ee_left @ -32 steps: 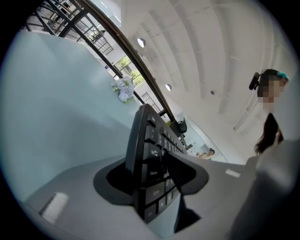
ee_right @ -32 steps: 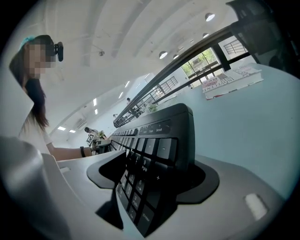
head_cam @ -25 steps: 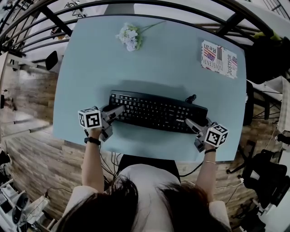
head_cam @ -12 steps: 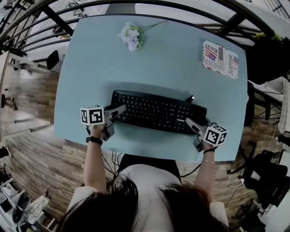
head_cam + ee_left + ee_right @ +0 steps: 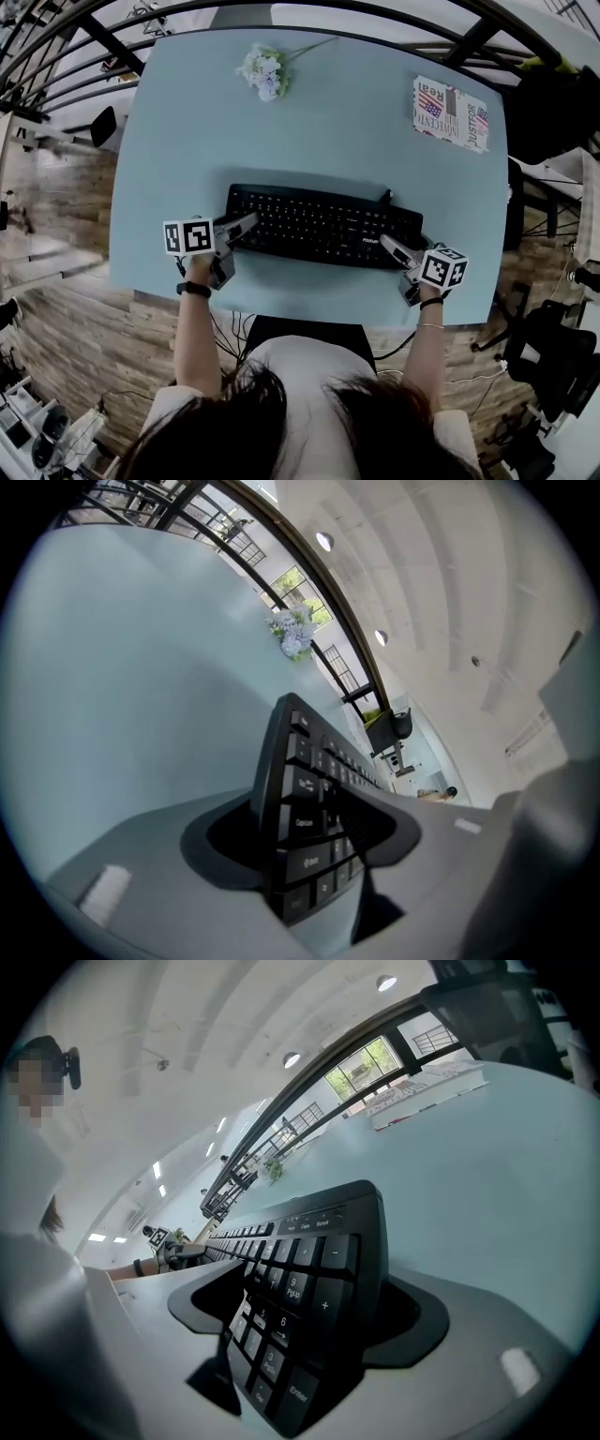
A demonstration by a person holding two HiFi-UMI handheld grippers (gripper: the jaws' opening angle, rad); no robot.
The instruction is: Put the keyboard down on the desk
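The black keyboard [image 5: 319,225] lies flat on the pale blue desk [image 5: 187,122], near its front edge. My left gripper [image 5: 246,227] is at the keyboard's left end, my right gripper [image 5: 392,249] at its right end. In the left gripper view the keyboard's end [image 5: 300,799] sits between the jaws, which are opening, with dark gaps beside it. The right gripper view shows the number-pad end [image 5: 309,1279] between that gripper's jaws, which are also opening, with room on both sides.
A bunch of white flowers [image 5: 262,73] lies at the desk's far edge. A printed card [image 5: 450,112] rests at the far right corner. The keyboard's cable [image 5: 384,195] leaves its back edge. Black railings curve behind the desk.
The keyboard stays in much the same place on the desk. Both grippers remain at its ends, and the right one has shifted slightly inward.
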